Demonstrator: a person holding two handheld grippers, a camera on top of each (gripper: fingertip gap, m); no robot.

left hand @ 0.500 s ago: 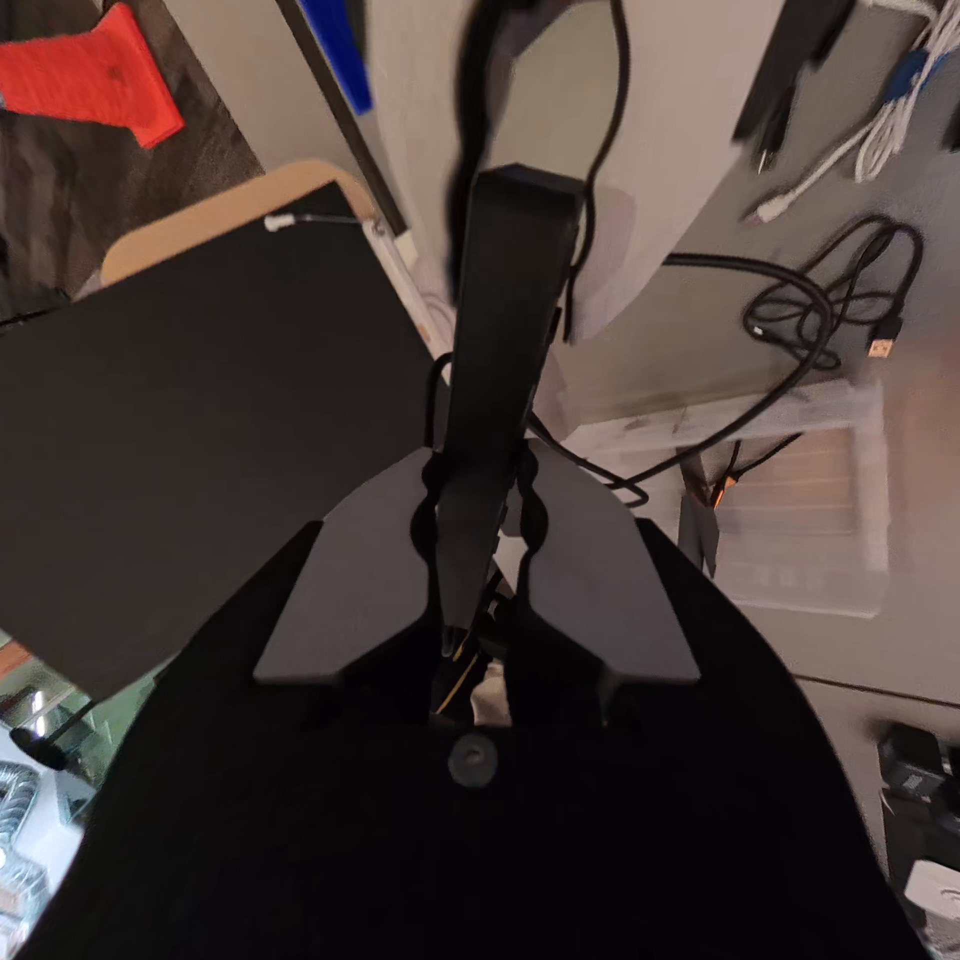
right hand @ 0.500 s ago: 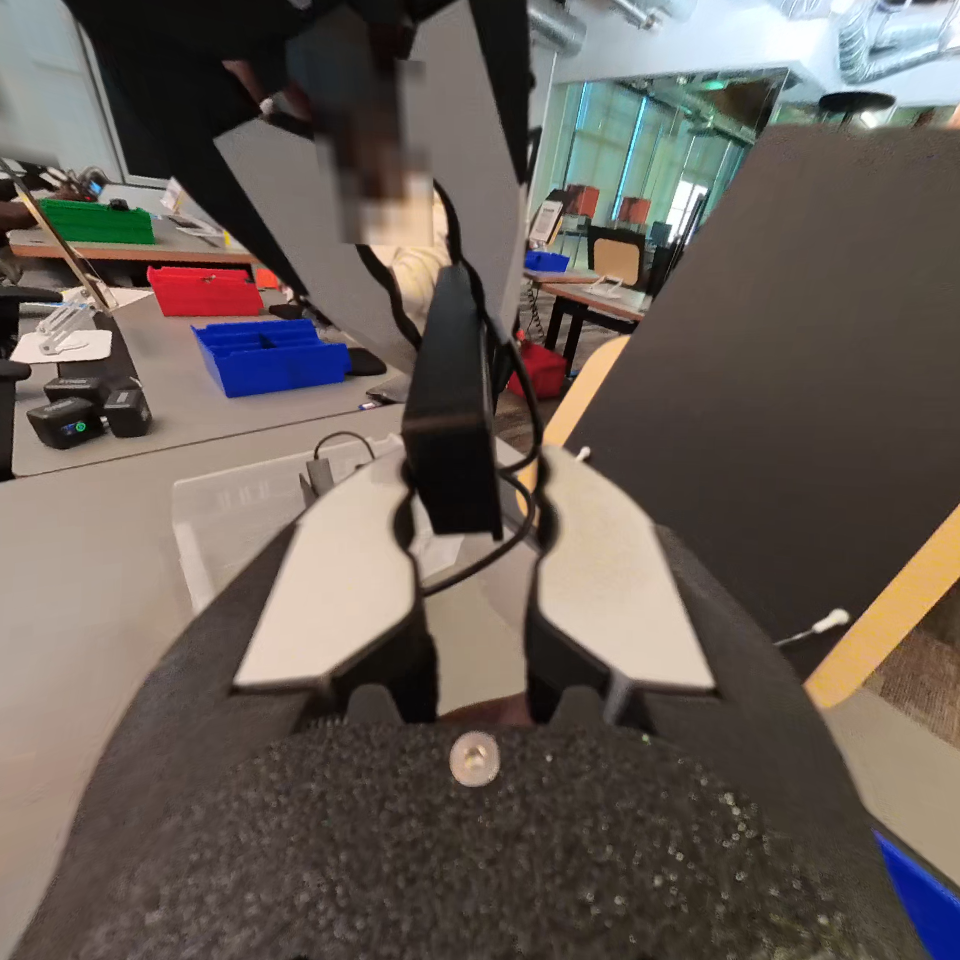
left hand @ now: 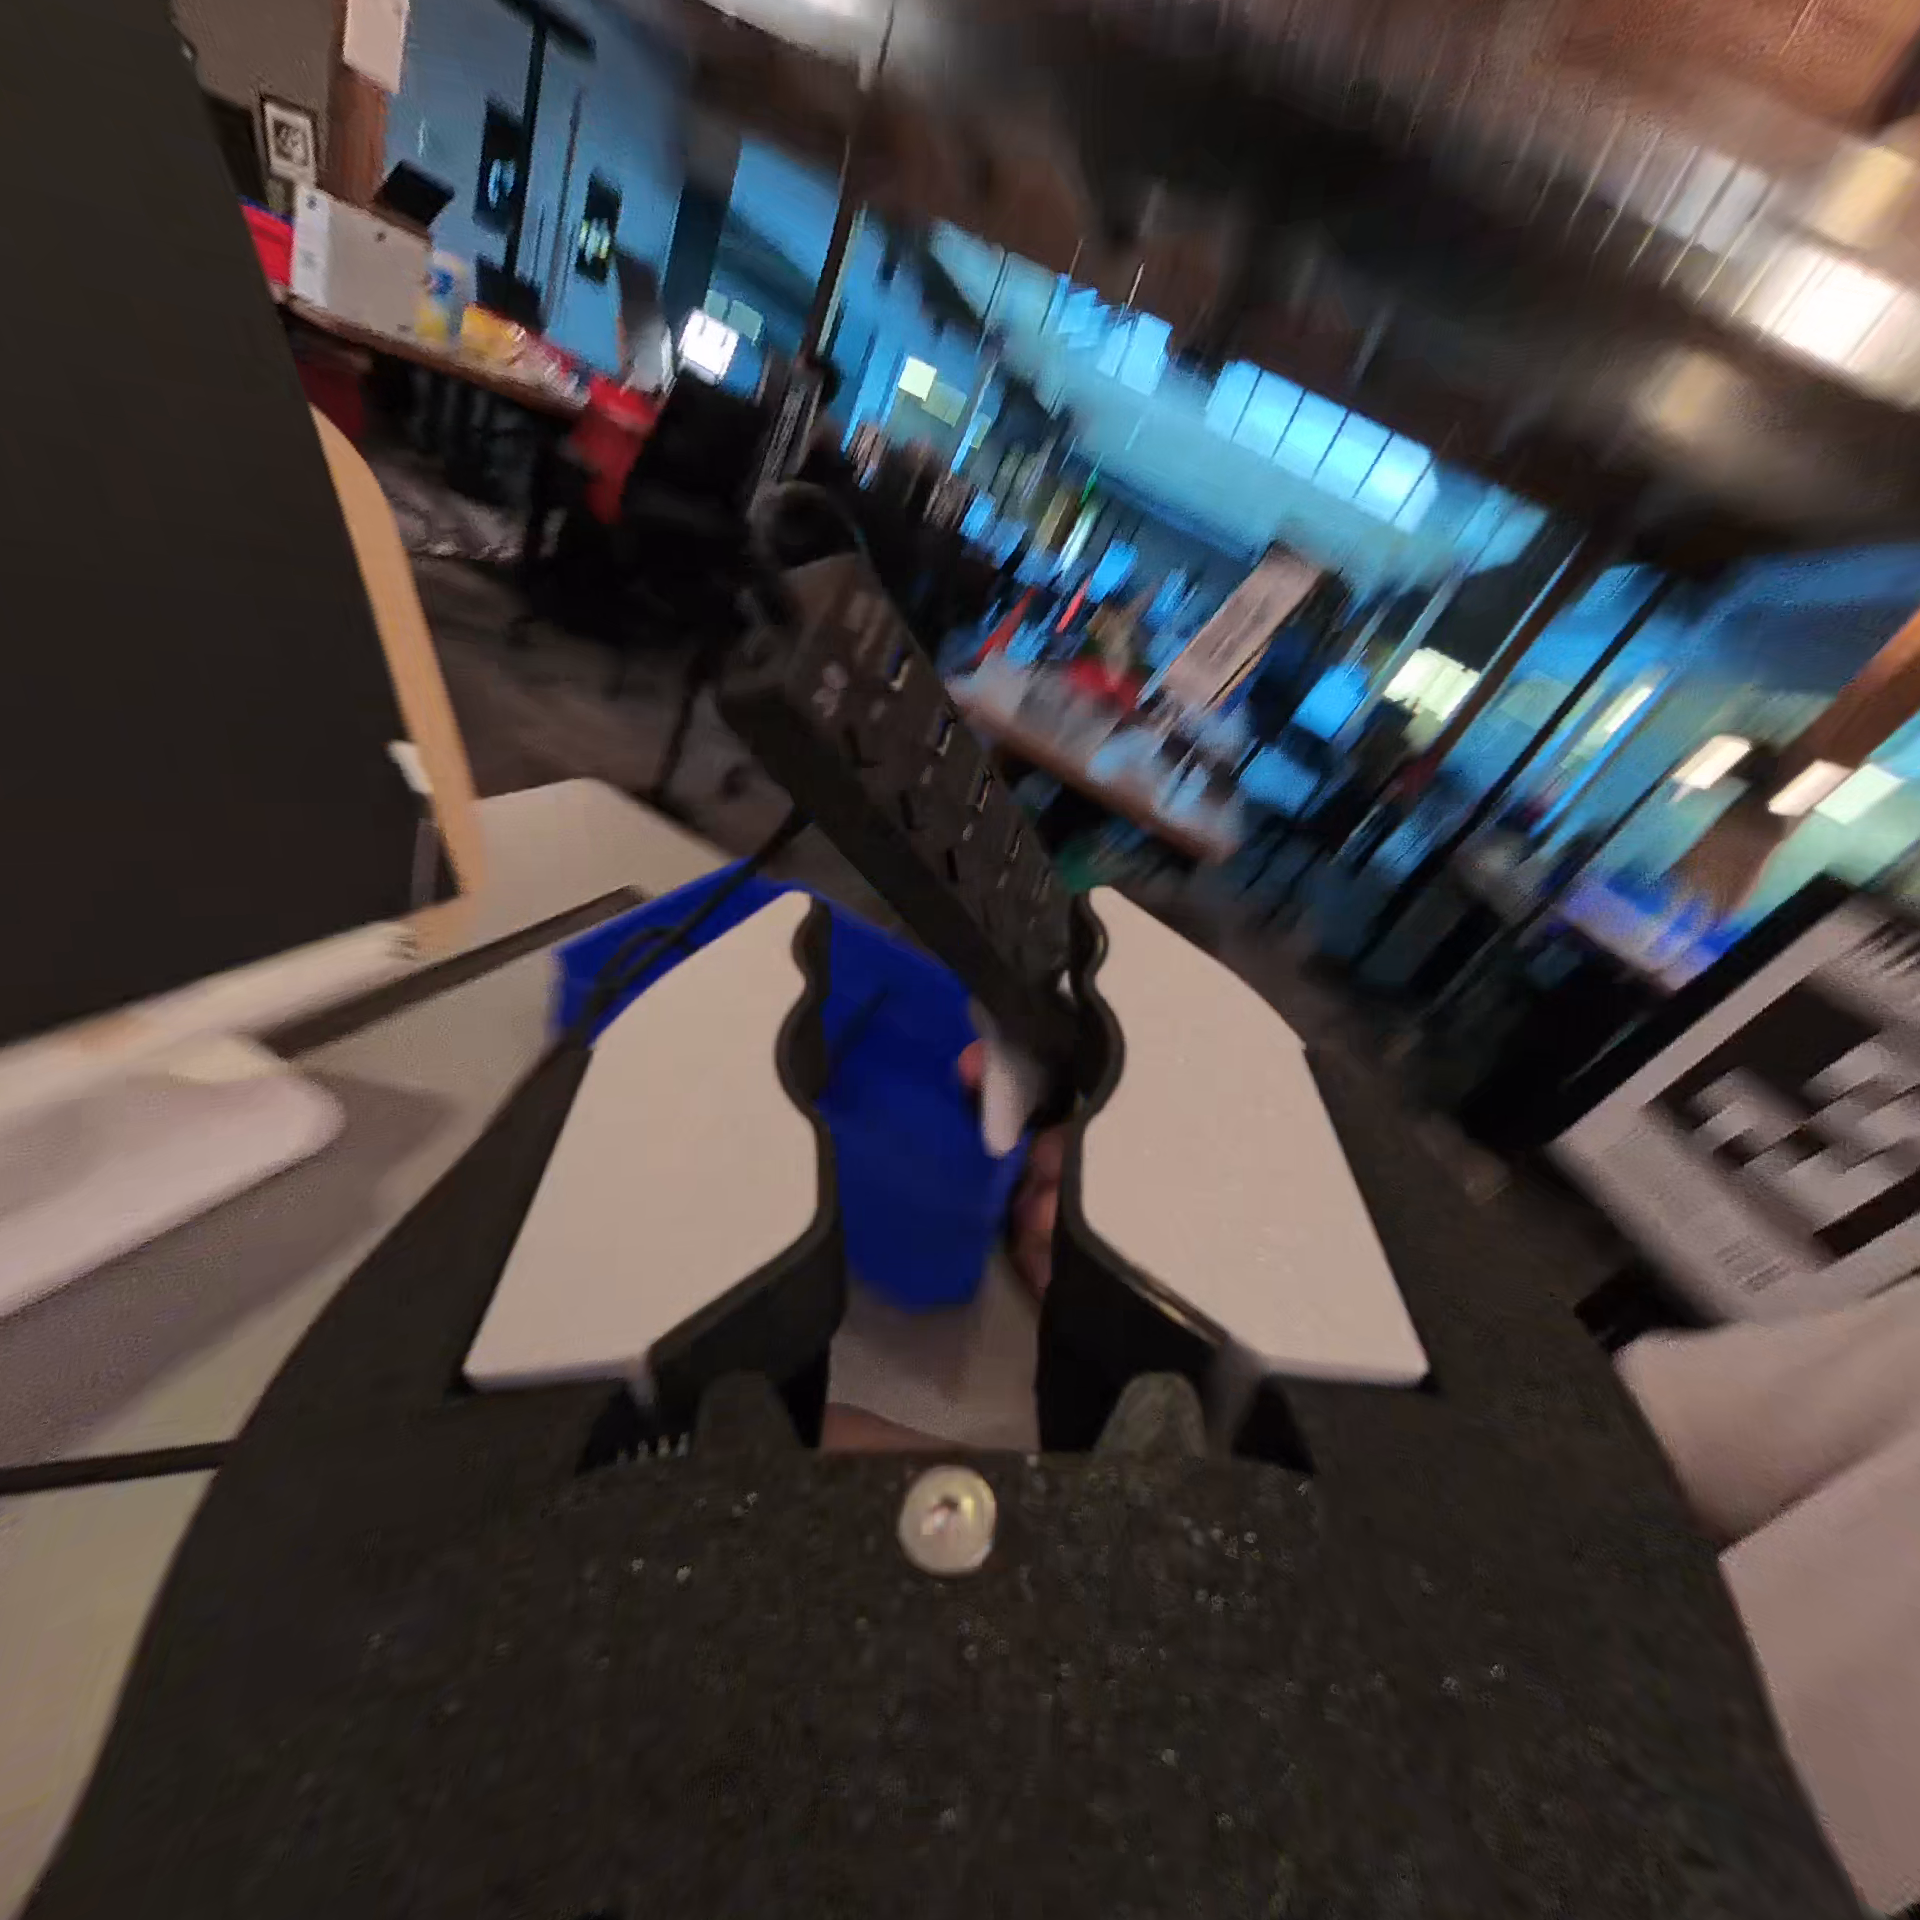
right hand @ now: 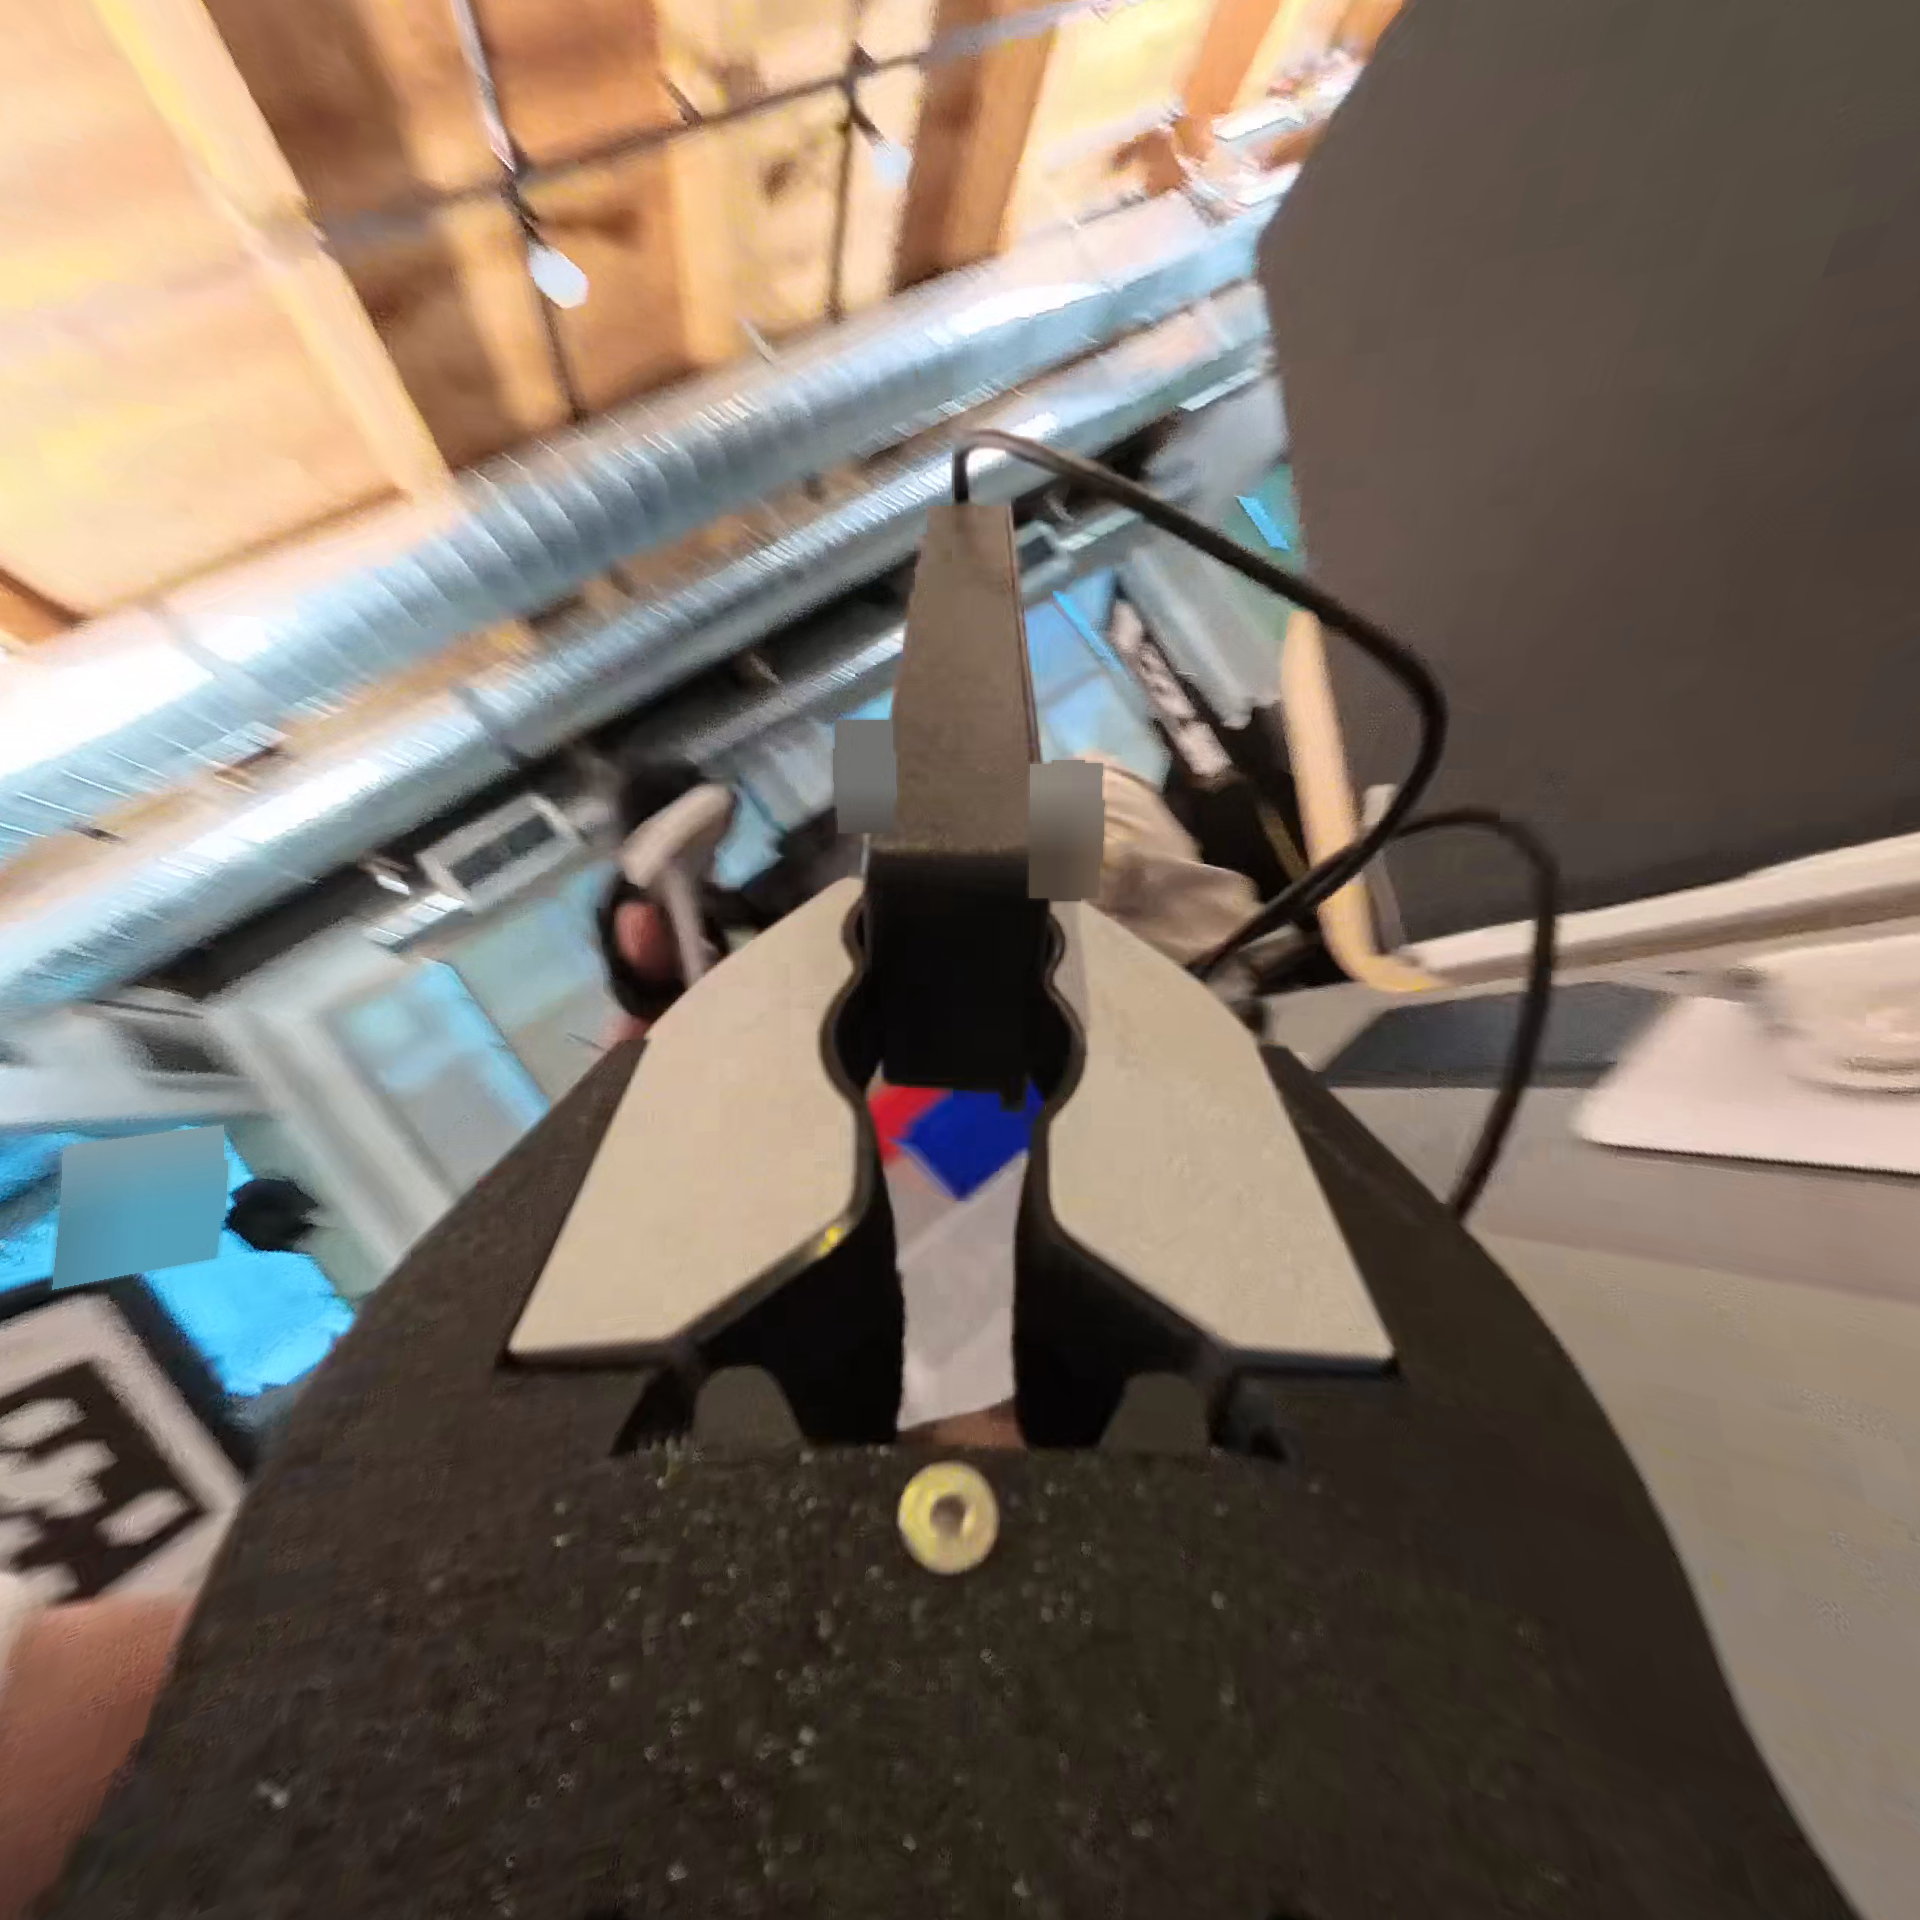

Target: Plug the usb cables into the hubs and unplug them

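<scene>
The black panel fills the right of the right wrist view and the left edge of the left wrist view, with the grey table below it. Both views are tilted up off the table and smeared, so the room behind is hard to read.

The hub is off the table, raised in the air. In the right wrist view the right gripper is clamped on its near end, and its long axis runs straight out from the jaws, away from the camera. A thin black cable leaves its far end and loops down to the right.

In the left wrist view the left gripper stands parted. A long black hub with a row of ports slants from upper left down to the inner edge of the right finger, leaning on it while the left finger stands clear; nothing is pinched. Whether this is the same hub, I cannot tell.

No free plug shows in either view. My judgement: the right gripper has the firm hold, so the left is the free one to fetch a plug, and it must meet the port row side-on, across the hub's long axis.
</scene>
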